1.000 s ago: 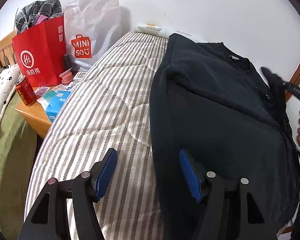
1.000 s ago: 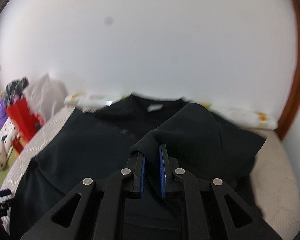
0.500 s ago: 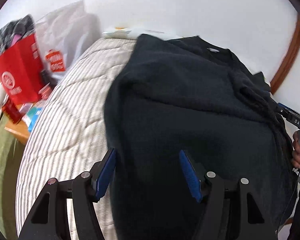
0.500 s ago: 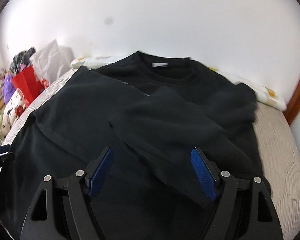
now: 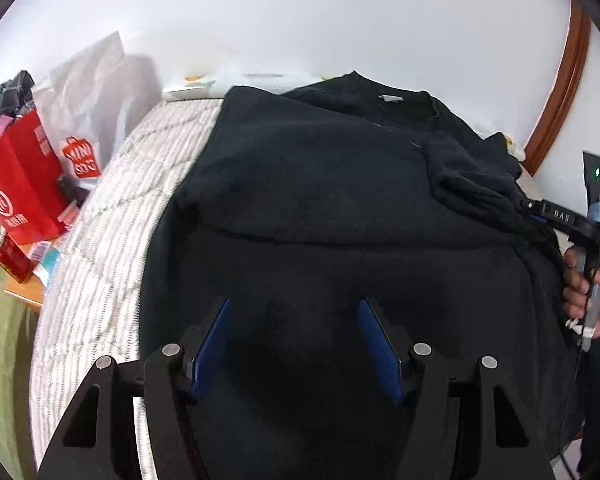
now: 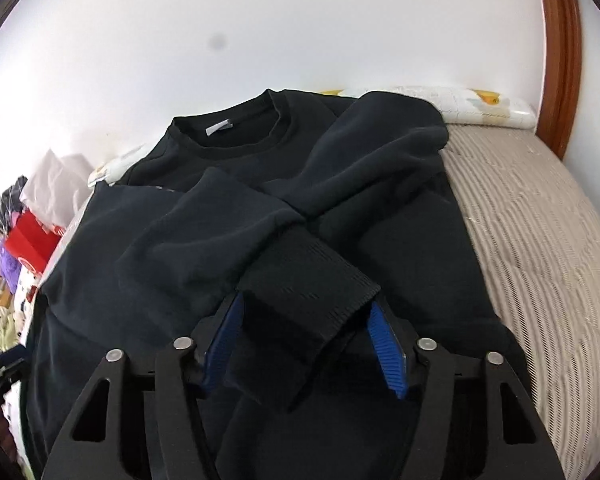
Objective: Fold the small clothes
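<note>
Item: black sweatshirt [image 6: 148, 264], spread on the striped mattress [image 6: 540, 216], collar far, both sleeves crossed over the chest. Right gripper [image 6: 304, 344]: jaws just closing, ribbed cuff [image 6: 312, 292] between them, pads not pressing. Left gripper [image 5: 296, 348]: half open, empty, over the near hem. Lay the cuff flat before you fold upward.

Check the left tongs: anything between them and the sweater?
Nothing visible. The left tongs are open right over the sweater, only dark fabric between the pads. The bags stand off at the mattress edge. The right tongs straddle the folded sleeve's cuff.
</note>
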A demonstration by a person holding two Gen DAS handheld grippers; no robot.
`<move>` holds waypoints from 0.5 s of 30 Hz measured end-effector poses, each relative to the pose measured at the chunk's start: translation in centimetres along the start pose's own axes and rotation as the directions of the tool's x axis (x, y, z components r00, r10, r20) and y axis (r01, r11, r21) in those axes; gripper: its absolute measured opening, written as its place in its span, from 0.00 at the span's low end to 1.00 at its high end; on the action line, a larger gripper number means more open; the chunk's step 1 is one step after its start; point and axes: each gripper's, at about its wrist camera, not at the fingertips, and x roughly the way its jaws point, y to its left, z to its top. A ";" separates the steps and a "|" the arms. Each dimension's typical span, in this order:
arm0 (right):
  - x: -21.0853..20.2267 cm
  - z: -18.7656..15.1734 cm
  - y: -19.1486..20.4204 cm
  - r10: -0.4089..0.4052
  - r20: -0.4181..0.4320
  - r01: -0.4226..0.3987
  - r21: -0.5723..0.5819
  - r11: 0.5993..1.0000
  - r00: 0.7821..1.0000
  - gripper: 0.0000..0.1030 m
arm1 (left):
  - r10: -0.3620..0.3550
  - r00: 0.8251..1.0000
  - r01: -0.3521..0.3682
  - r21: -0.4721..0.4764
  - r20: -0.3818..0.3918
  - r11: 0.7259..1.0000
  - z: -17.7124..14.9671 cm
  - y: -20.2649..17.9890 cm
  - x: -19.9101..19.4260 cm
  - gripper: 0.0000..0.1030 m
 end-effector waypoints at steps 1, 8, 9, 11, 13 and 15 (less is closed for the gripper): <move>0.4 0.3 0.8 0.018 -0.007 -0.018 -0.012 1.000 1.000 0.15 | 0.003 1.000 -0.003 -0.006 -0.003 1.000 0.0 0.4 0.0 0.61; -0.4 3.3 9.8 0.147 0.012 -0.143 -0.151 0.978 0.989 0.08 | -0.001 1.000 0.000 -0.064 -0.007 0.998 -0.2 3.3 0.3 0.61; -0.4 3.6 10.9 0.161 0.012 -0.157 -0.164 0.974 0.987 0.08 | -0.004 1.000 0.003 -0.073 -0.010 0.997 -0.1 3.6 0.4 0.61; 0.1 4.3 14.2 0.200 0.009 -0.194 -0.208 0.959 0.980 0.08 | -0.003 1.000 0.003 -0.079 -0.006 0.997 0.0 4.2 0.4 0.61; 0.9 4.9 17.2 0.243 -0.008 -0.239 -0.228 0.944 0.970 0.09 | 0.014 1.000 -0.014 -0.083 0.000 0.996 0.1 4.6 0.4 0.61; 1.9 5.6 19.4 0.349 -0.049 -0.352 -0.183 0.918 0.936 0.14 | 0.019 1.000 -0.019 -0.098 0.002 0.995 0.3 5.2 0.5 0.61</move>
